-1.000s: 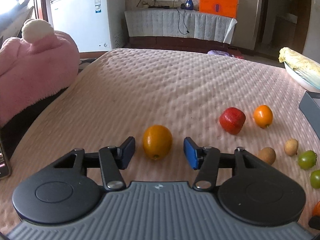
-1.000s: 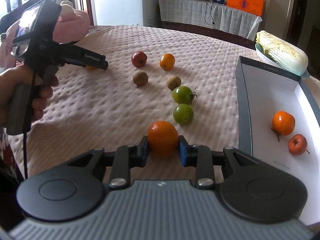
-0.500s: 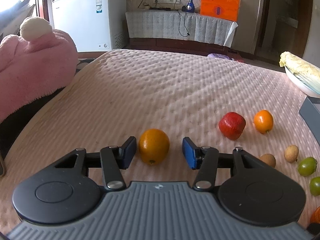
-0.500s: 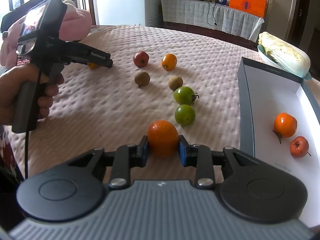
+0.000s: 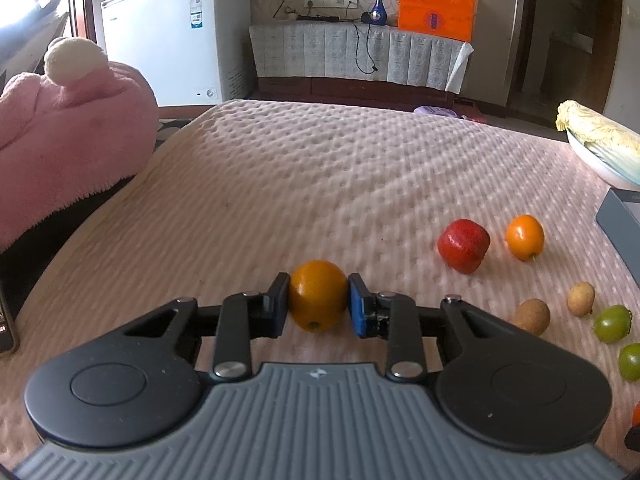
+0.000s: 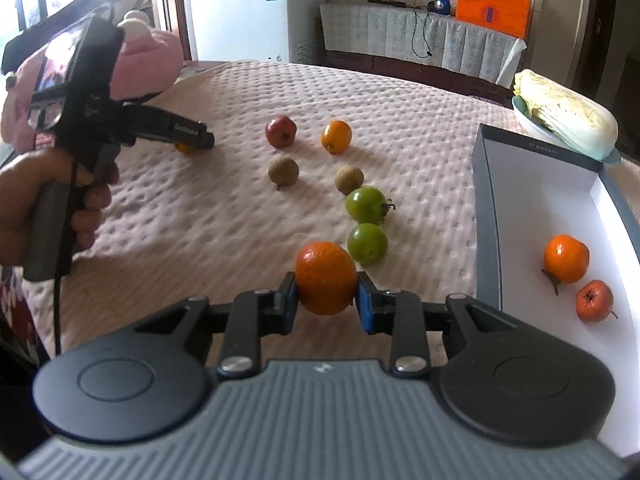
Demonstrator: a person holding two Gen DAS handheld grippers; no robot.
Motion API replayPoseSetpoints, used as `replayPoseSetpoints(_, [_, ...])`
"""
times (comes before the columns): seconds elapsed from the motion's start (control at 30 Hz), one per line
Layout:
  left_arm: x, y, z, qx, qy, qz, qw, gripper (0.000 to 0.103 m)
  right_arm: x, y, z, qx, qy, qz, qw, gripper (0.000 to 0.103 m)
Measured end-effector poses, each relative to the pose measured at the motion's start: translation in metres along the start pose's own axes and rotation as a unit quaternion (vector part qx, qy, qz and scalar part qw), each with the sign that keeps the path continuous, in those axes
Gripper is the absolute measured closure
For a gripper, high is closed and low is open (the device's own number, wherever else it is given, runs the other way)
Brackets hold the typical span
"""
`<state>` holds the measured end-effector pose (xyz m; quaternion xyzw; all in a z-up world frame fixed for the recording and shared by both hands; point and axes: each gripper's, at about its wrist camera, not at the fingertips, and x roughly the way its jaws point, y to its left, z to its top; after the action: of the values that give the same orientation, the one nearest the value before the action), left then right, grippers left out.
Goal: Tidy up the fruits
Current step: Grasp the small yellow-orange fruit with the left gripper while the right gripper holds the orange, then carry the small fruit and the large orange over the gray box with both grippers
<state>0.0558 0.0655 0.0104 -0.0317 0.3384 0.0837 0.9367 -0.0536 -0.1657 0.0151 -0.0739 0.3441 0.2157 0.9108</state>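
Note:
My left gripper [image 5: 318, 302] is shut on a yellow-orange fruit [image 5: 318, 294] that rests on the pink quilted table [image 5: 320, 168]. In the right wrist view the left gripper [image 6: 192, 138] is at the left, held by a hand. My right gripper [image 6: 325, 298] is shut on an orange [image 6: 326, 278], held just above the table. A red fruit [image 6: 281, 131], a small orange [image 6: 337, 136], two brown fruits [image 6: 283, 171] and two green fruits [image 6: 366, 205] lie between. A white tray with grey walls [image 6: 486, 184] at the right holds an orange [image 6: 566, 259] and a small red fruit [image 6: 594, 301].
A cabbage on a plate [image 6: 564, 114] lies behind the tray. A pink plush toy [image 5: 60, 136] sits at the table's left edge. A white freezer [image 5: 168, 36] and a covered sideboard [image 5: 356, 56] stand beyond the table.
My left gripper moved forward around the yellow-orange fruit and shut on it. My right gripper kept hold of its orange and barely moved.

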Motion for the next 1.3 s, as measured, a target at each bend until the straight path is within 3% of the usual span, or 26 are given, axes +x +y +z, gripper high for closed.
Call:
replayPoseSetpoints(0.4, [-0.026,-0.009,0.000,-0.004,-0.007,-0.002,1.0000,0.068,-0.004,-0.016,0.009,0.046,-0.017,0.003,0.999,0.070])
replayPoseSetpoints(1.3, [-0.112,-0.035,-0.011,0.014,-0.041,-0.004,0.9990,0.067,-0.028,-0.024,0.008,0.043,-0.047,0.029,0.998,0.070])
